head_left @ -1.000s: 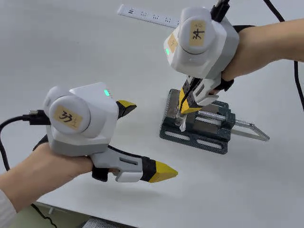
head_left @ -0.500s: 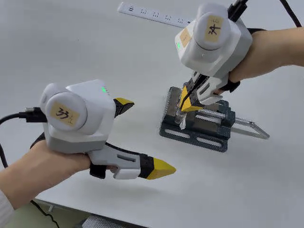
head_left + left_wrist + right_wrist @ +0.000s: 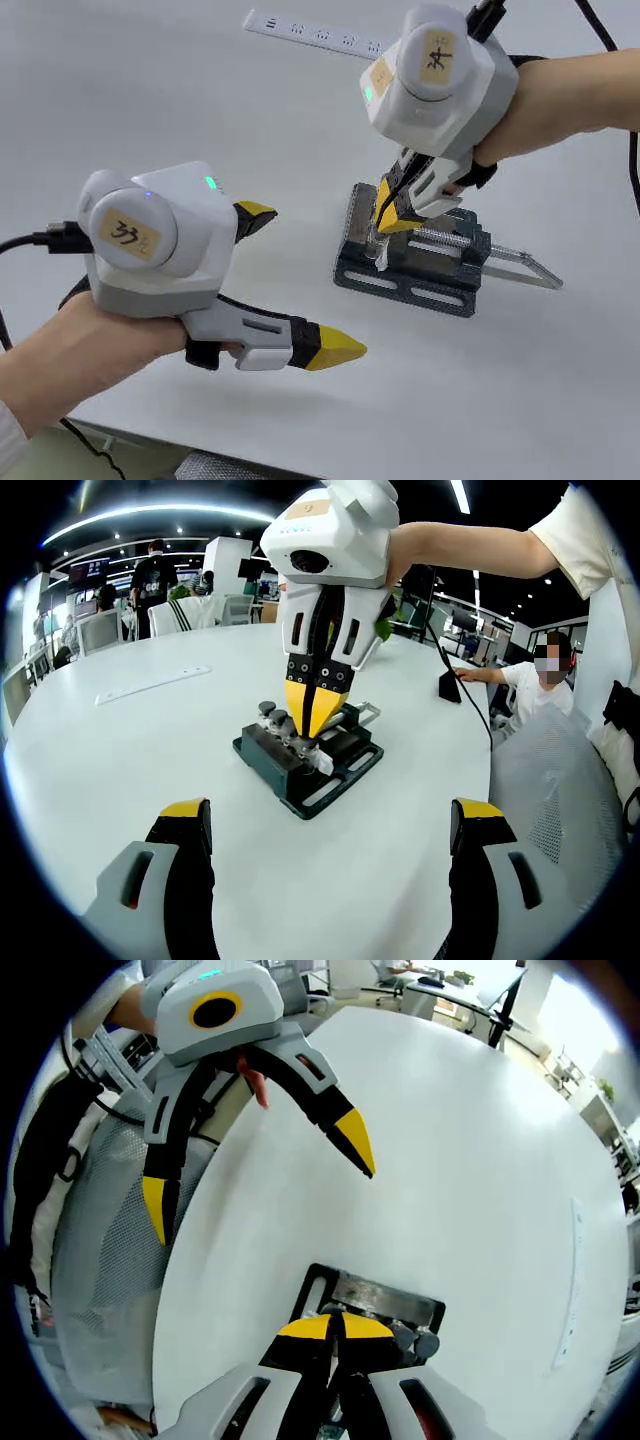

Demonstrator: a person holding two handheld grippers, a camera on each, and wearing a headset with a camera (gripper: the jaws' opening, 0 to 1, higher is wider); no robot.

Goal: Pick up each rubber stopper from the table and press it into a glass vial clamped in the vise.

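A round white table (image 3: 100, 750) spreads out ahead of my left claw (image 3: 330, 815). A white power strip (image 3: 152, 684) lies flat on it, ahead and off to the left. Beyond the table's far edge stand pale chairs (image 3: 95, 630) and a white pillar (image 3: 228, 565), with a person (image 3: 155, 575) in dark clothes between them. Long light strips (image 3: 150, 515) curve overhead (the ceiling itself is dark). To the right of my claw stands a grey mesh chair (image 3: 545, 770), and past it another person (image 3: 535, 685) sits.
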